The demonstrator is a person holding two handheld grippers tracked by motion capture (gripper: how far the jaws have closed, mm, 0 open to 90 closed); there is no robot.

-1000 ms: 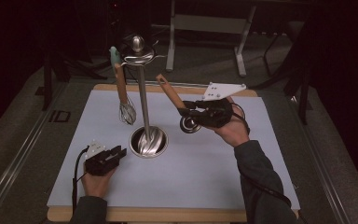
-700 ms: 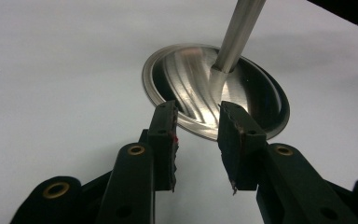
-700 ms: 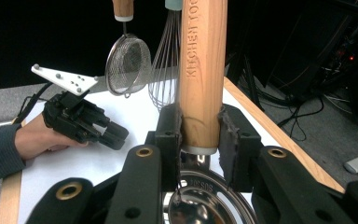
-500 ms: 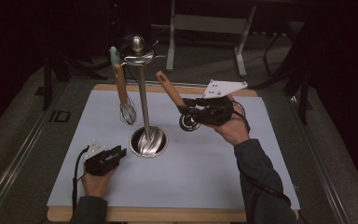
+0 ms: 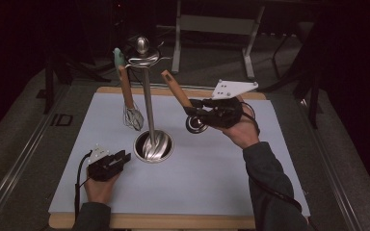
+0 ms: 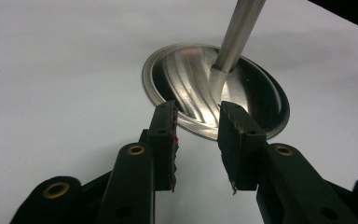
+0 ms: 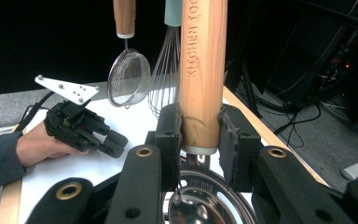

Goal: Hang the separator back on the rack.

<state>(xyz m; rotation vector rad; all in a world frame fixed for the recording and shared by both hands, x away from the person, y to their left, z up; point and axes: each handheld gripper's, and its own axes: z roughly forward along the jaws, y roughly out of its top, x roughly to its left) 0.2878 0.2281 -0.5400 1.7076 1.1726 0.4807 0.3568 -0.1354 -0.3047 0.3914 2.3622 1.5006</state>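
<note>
Right of the steel stand (image 5: 147, 101), above the pale worktop (image 5: 221, 178), the right tongs (image 5: 195, 109) are clamped on the wooden handle (image 7: 202, 74) of a ladle – the pads press on it just above the metal collar, and the steel bowl (image 5: 196, 124) hangs below the grip, clear of the mat. Handle tilts up and toward the stand's top ring (image 5: 144, 59). A whisk (image 5: 134, 117) and a small mesh strainer (image 7: 128, 84) already hang from that ring.

Left tongs (image 5: 123, 157) rest low on the worktop near the stand's round base (image 6: 214, 95), jaws apart, nothing between them.

Handling, as a judgement: the ladle is stiff and of modest weight, bowl-heavy, so it will want to swing bowl-down about the grip. Smooth round wood – it may roll or slip in the pads if held loosely. The present hold, low on the handle near the collar, keeps the weight close and leaves the upper end free for hanging. Not fragile, though the bowl could knock the stand, which looks top-heavy on a small base.
</note>
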